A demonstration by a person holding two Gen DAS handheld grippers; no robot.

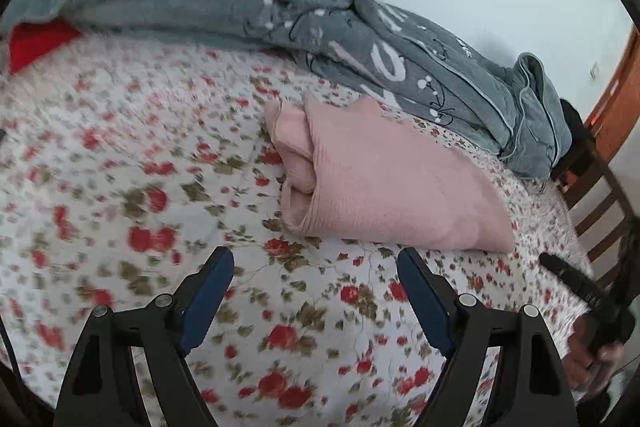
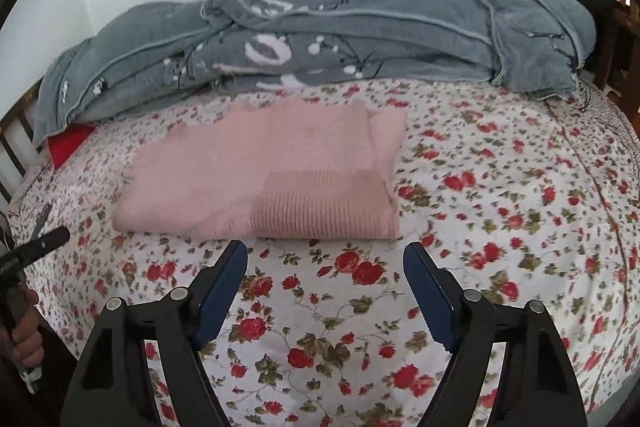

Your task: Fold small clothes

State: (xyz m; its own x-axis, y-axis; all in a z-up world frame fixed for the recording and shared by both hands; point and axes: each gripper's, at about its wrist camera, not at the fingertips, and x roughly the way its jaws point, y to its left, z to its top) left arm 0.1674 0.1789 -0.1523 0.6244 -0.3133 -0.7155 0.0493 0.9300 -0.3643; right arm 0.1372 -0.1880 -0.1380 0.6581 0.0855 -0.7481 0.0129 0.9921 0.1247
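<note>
Two tongs: we hold the left gripper (image 1: 316, 259) and the right gripper (image 2: 325, 254) above the bedsheet (image 2: 500, 227), both released, jaws spread wide with nothing between them.
Pink garment: the folded pink sweater (image 2: 264, 179) lies flat on the sheet just ahead of our right tongs, its ribbed near edge close to the fingertips but not touching them.
Left view of it: the same pink sweater (image 1: 384, 183) sits ahead and to the right of our left tongs, its stacked fold edges facing left.
Far edge: a rumpled grey blanket (image 2: 320, 35) runs along the back, beyond the sweater; its hem seems to meet the sweater's far edge, though we cannot tell if they touch.
Red item: a red cloth (image 1: 36, 43) peeks from under the blanket, far ahead-left of our left tongs.
Open room: we see bare flowered sheet (image 1: 120, 163) ahead-left of the left tongs, and more bare sheet ahead-right of the right tongs.
Bed ends: wooden slats (image 1: 600, 195) stand far right of the left tongs.
Other tongs: each camera catches the opposite gripper at its frame edge, blurred.
</note>
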